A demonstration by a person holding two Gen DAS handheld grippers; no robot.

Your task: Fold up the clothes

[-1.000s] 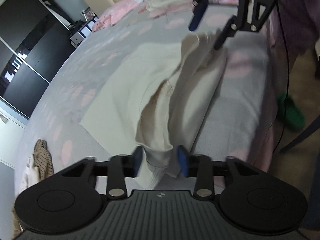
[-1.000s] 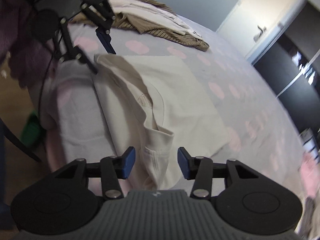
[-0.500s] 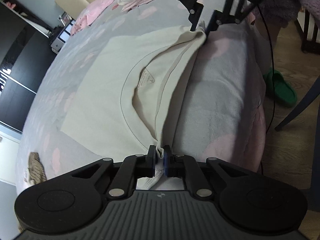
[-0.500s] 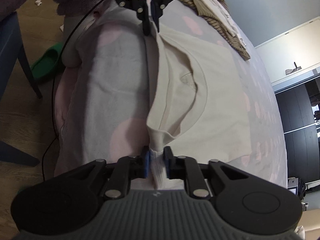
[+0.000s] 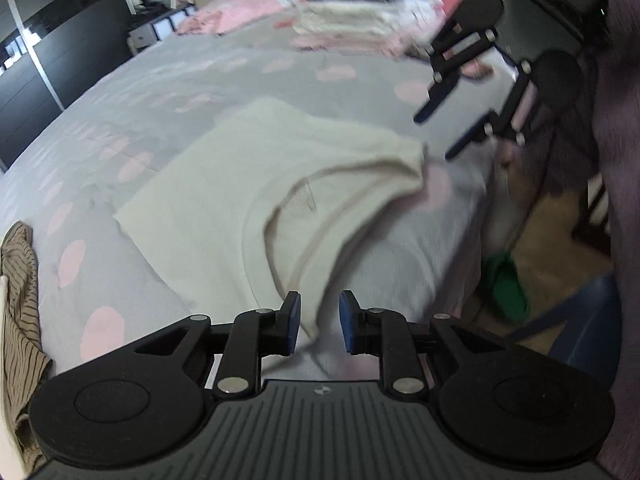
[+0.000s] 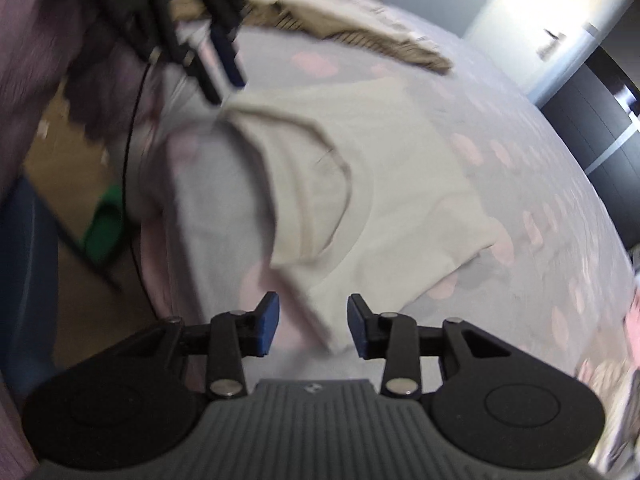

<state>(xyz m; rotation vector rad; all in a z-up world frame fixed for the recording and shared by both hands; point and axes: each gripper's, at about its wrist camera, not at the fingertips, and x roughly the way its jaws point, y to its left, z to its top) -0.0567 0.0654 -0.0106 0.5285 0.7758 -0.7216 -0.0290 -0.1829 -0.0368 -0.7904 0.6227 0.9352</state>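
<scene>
A cream T-shirt [image 5: 280, 184] lies spread on the grey bedspread [image 5: 168, 92] with pink spots, its collar toward the bed's edge. My left gripper [image 5: 319, 318] is open just above the shirt's near corner, holding nothing. Facing it, my right gripper [image 5: 438, 134] hangs open past the shirt's far corner. In the right wrist view the same shirt [image 6: 380, 168] stretches ahead of my open right gripper [image 6: 313, 320], whose fingers straddle a corner without touching it. The left gripper [image 6: 224, 88] shows open at the top left.
A stack of folded clothes [image 5: 360, 4] sits at the bed's far end. A brown striped garment [image 5: 16, 280] lies at the other end, also seen as a loose pile [image 6: 340, 28]. A green slipper [image 5: 506, 284] lies on the wooden floor beside the bed.
Half a second ago both grippers were shut on the shirt's corners and held it taut. Both have since opened and let go, and the shirt has settled on the bed.
</scene>
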